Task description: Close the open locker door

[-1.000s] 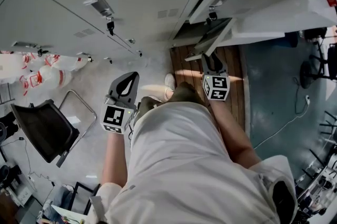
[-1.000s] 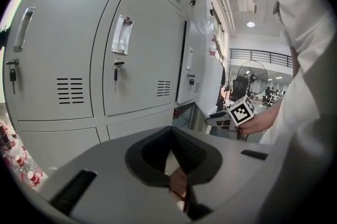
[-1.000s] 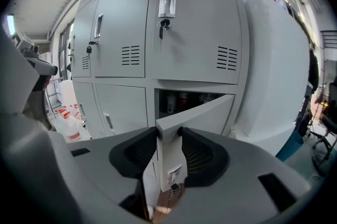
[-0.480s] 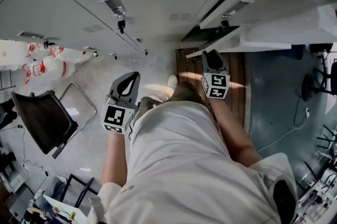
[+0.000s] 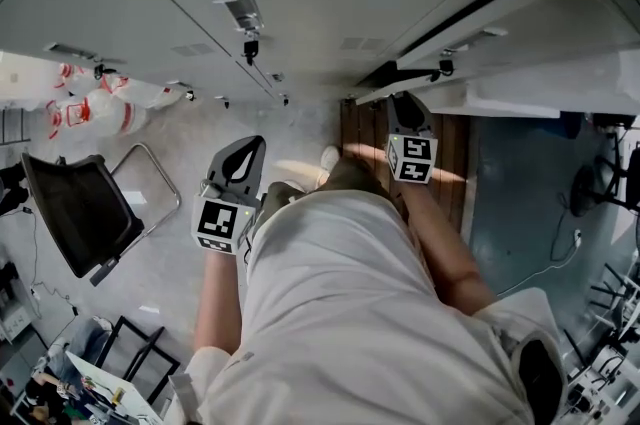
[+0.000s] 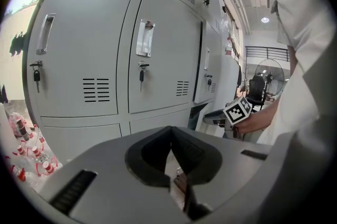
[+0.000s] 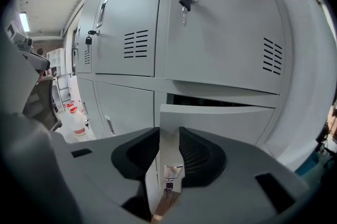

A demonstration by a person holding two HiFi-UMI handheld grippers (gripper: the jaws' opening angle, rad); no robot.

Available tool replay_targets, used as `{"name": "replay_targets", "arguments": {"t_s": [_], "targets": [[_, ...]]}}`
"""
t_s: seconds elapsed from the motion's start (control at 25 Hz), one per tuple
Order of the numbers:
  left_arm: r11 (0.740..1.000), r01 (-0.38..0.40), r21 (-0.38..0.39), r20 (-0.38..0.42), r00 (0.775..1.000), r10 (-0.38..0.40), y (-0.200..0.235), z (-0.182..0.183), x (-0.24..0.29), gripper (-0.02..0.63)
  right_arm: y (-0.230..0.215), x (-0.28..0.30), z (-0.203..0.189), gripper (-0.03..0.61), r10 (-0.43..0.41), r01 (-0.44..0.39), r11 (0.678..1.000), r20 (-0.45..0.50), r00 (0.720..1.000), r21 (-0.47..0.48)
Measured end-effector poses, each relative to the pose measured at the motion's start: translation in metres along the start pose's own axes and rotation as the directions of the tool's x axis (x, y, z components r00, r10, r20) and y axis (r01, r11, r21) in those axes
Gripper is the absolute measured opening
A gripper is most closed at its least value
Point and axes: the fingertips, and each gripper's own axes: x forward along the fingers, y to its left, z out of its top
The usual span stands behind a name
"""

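The open locker door point(image 5: 520, 83) is a pale grey panel in the bottom row, standing out from the lockers over a dark opening point(image 7: 221, 101). My right gripper point(image 5: 402, 101) reaches to the door's free edge. In the right gripper view that edge point(image 7: 168, 112) stands between the jaws of the right gripper point(image 7: 168, 133), which are closing on it; the door's lock point(image 7: 169, 173) shows lower in the gap. My left gripper point(image 5: 247, 151) hangs by my left hip, away from the lockers. Its jaws point(image 6: 169, 132) meet at the tips with nothing in them.
Closed grey lockers point(image 6: 158, 44) with keys in their locks fill the wall. A black folding chair point(image 5: 80, 213) and packs of bottles point(image 5: 95, 108) are on the floor at left. A strip of wooden floor point(image 5: 450, 148) lies under the open door, and an office chair point(image 5: 600, 183) stands at right.
My right gripper has moved forward onto the door's free edge, and the dark opening behind the door looks narrower. The left gripper has stayed where it was.
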Motion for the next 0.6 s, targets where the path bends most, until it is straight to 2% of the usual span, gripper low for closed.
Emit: {"name": "replay_targets", "arguments": {"t_s": [0.6], "targets": [[0.993, -0.109, -0.051, 0.003, 0.994, 0.110, 0.016, -0.003, 0.002, 0.003, -0.001, 0.045, 0.019, 0.123, 0.068, -0.067, 0.996, -0.002, 0.998, -0.059]]}}
